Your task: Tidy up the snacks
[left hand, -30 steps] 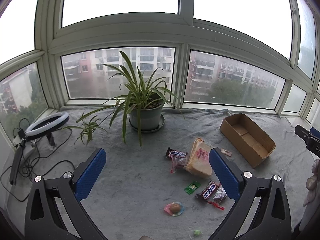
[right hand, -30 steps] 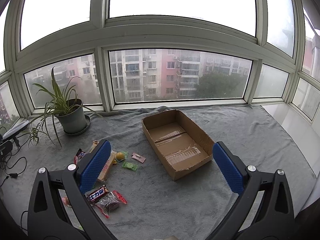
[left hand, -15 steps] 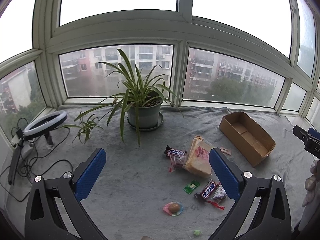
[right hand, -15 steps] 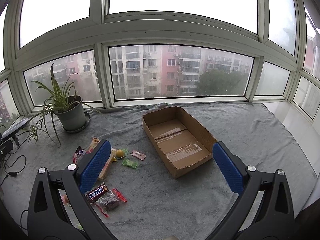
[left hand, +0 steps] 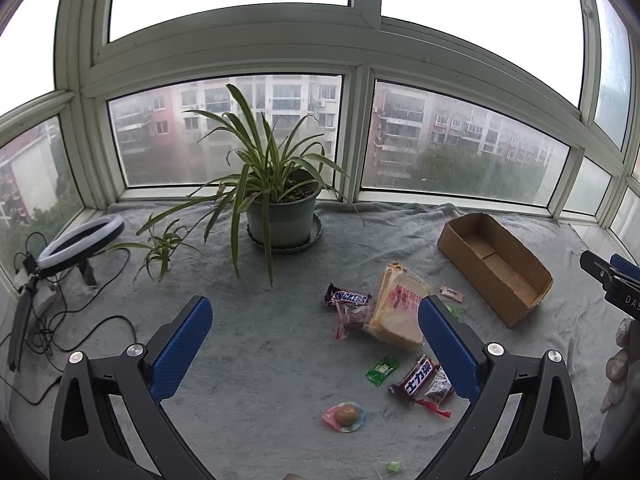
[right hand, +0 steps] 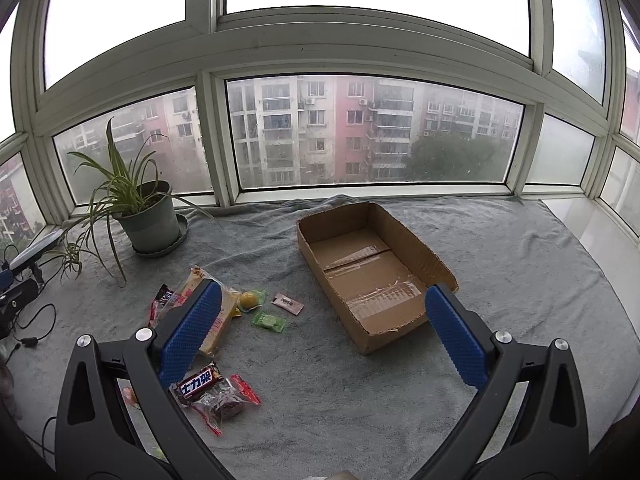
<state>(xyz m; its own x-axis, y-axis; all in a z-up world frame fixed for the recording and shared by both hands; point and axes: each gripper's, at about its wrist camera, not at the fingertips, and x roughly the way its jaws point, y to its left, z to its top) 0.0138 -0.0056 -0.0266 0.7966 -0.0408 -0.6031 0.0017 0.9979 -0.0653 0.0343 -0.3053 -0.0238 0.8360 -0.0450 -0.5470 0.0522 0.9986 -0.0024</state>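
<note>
Nearing snacks [left hand: 396, 312], both grippers' fingers [left hand: 448, 344] apart.

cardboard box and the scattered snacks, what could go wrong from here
1. The cardboard box is light, with a torn near wall; a nudge from the right gripper could slide it across the cloth.
2. The small green candy and pink sachet lie flat, so wide-open jaws may pinch the grey cloth instead.

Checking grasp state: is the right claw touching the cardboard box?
Apart. The right wrist view shows the right claw open and empty, held above the blanket; the cardboard box lies beyond its fingertips.
</note>
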